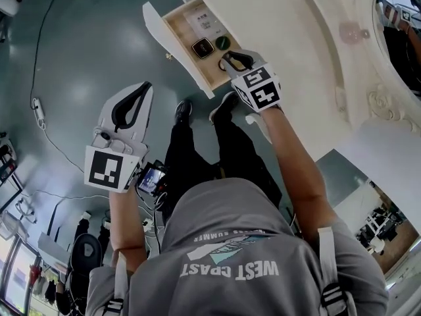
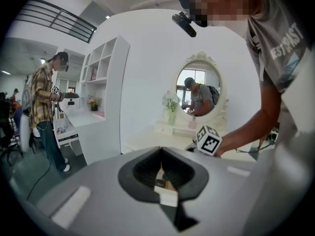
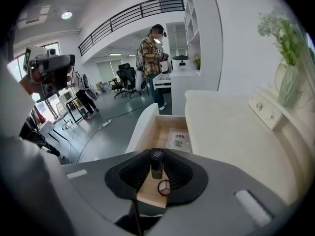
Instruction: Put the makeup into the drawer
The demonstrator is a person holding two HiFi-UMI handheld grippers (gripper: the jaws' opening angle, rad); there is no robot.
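The wooden drawer [image 1: 191, 45] of the white dressing table stands pulled open. In it lie a white packet [image 1: 202, 21], a square dark compact [image 1: 202, 48] and a round dark compact [image 1: 222, 43]. My right gripper [image 1: 227, 58] hangs over the drawer's near end, pointing steeply down. It is shut on a small dark makeup tube [image 3: 157, 162] with a black cap, held upright between the jaws of the right gripper [image 3: 157, 152]. The round compact [image 3: 164, 187] lies just below it. My left gripper [image 1: 131, 104] hovers over the floor left of the drawer, jaws together and empty, also seen as left gripper [image 2: 160, 150].
The dressing table top [image 1: 283, 31] runs to the right of the drawer, with an oval mirror [image 2: 199, 90] and a vase of flowers [image 3: 288, 82] at its back. A cable [image 1: 39, 104] trails on the floor. Another person [image 3: 150, 58] stands by white shelving farther off.
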